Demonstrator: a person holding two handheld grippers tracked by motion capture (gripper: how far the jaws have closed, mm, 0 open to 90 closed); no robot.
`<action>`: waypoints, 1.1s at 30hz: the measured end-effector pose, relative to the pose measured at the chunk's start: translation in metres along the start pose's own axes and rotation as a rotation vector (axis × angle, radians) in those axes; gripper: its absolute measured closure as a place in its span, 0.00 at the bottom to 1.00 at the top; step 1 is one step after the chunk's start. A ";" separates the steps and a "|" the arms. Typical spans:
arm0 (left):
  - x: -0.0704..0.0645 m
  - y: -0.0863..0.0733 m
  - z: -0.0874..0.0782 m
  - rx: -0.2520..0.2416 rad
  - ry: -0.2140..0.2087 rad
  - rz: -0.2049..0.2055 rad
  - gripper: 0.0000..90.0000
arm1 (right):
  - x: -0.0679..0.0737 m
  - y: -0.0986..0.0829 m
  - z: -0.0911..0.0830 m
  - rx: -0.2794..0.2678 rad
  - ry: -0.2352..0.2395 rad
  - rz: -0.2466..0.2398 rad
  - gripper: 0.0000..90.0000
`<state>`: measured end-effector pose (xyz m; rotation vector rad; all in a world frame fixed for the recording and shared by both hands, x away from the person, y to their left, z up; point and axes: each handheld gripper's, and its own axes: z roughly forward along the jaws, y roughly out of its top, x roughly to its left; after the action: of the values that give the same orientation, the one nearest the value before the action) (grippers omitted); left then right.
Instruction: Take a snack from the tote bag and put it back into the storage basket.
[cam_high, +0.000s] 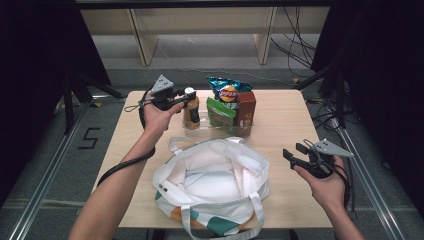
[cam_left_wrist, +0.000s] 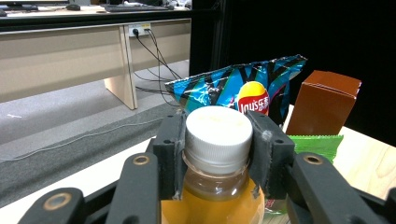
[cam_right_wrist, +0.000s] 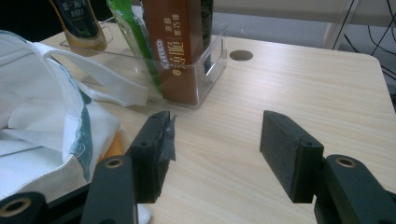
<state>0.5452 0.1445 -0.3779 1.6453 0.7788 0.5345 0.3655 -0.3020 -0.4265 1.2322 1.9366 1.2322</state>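
A bottle of orange drink (cam_high: 191, 111) with a white cap (cam_left_wrist: 218, 133) stands at the left end of a clear tray (cam_right_wrist: 212, 60) at the back of the table. My left gripper (cam_high: 186, 96) is shut on the bottle's neck just under the cap, one pad (cam_left_wrist: 170, 140) on each side. My right gripper (cam_high: 294, 151) hovers open over the bare wood at the table's right, with nothing between its jaws (cam_right_wrist: 215, 135). A white tote bag (cam_high: 215, 185) lies open at the front middle.
In the tray beside the bottle stand a blue chips bag (cam_high: 228, 90), a green packet (cam_high: 220, 112) and a brown box (cam_high: 246, 107). The bag's handles (cam_right_wrist: 112, 84) reach toward the tray. Black frames and cables flank the table (cam_high: 285, 120).
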 end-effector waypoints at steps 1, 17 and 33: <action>0.000 0.000 0.000 0.000 0.001 0.000 0.65 | 0.000 0.000 0.001 -0.009 -0.004 -0.005 0.49; 0.000 -0.005 0.002 0.014 0.000 -0.001 0.65 | 0.001 0.000 0.000 0.000 -0.004 0.014 0.49; -0.001 -0.009 0.003 0.030 -0.002 0.006 0.65 | 0.002 0.000 0.000 -0.001 0.004 0.032 0.49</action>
<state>0.5451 0.1423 -0.3876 1.6757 0.7840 0.5274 0.3648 -0.3000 -0.4270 1.2657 1.9259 1.2531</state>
